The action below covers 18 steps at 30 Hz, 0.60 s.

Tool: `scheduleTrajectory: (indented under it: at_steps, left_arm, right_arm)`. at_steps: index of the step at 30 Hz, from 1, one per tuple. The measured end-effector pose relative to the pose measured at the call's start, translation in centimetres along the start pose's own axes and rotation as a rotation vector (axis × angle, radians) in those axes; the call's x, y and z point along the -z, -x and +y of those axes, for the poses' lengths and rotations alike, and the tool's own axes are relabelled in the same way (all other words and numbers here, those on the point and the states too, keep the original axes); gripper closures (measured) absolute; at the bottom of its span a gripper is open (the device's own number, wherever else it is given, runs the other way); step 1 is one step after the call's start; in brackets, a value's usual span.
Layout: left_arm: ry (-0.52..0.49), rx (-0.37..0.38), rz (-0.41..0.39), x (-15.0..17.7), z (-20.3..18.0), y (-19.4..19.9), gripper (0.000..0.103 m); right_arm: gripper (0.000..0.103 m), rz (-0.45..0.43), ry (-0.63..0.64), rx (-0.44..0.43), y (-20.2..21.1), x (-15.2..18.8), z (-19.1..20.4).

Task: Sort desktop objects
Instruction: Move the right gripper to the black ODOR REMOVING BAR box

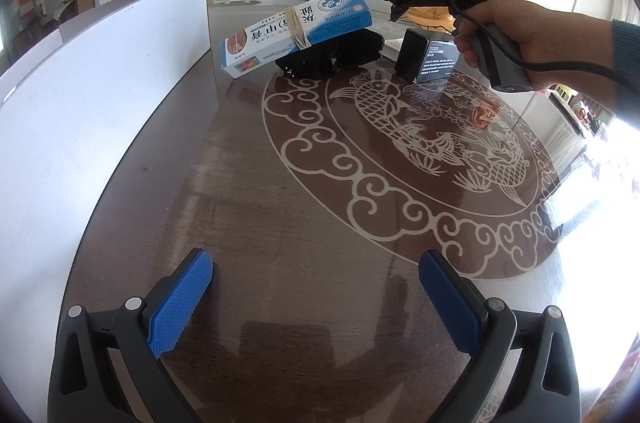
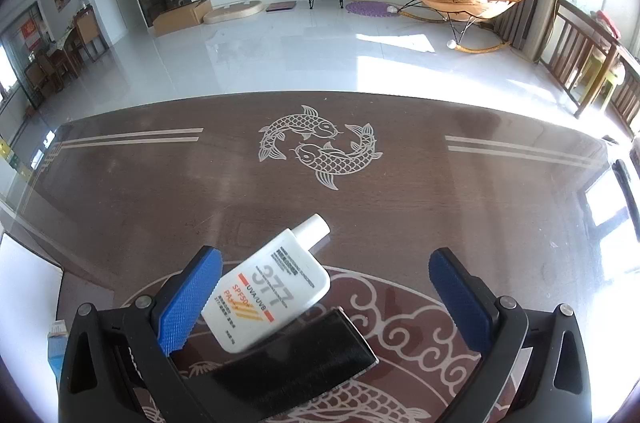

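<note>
Blue pads of my right claw [image 2: 326, 297] stand wide, around a white bottle [image 2: 267, 287] leaning on a black box [image 2: 296, 355] on the tabletop [image 2: 440, 191]. My left claw [image 1: 316, 297] is wide too, holding nothing. If I squeeze crooked, I think the bottle could slip off. It reads "377", "SPF50", "UVA/UVB". Far off, a blue-white carton [image 1: 296, 27] rests tilted on something dark.

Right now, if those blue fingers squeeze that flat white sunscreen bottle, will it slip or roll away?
The flat white sunscreen bottle probably won't roll: its body is flat-sided. Its smooth plastic may slide, though the ribbed blue fingers should help. It lies tilted on a black box, so a nudge might tip it off.
</note>
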State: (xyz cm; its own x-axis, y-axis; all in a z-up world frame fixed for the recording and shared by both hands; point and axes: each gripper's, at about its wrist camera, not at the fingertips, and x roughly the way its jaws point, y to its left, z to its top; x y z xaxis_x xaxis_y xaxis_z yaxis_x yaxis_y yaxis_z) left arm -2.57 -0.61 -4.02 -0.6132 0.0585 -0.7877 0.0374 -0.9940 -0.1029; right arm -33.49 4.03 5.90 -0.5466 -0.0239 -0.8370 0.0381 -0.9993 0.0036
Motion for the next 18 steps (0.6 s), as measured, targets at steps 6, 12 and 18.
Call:
scheduleTrajectory:
  at_steps: [6,12,18]
  left_arm:
    - [-0.013,-0.012,0.006,-0.1,-0.4,-0.2,0.000]
    - [-0.005,0.003,0.001,0.0,-0.1,-0.1,0.000]
    - [0.021,0.015,-0.009,0.0,0.4,0.1,0.000]
  right_arm:
    - [0.010,0.108,0.057,0.075,-4.2,0.2,1.3]
    - [0.028,0.030,0.117,-0.051,-0.8,5.5,0.8]
    - [0.026,0.093,0.373,-0.213,6.3,16.3,1.9]
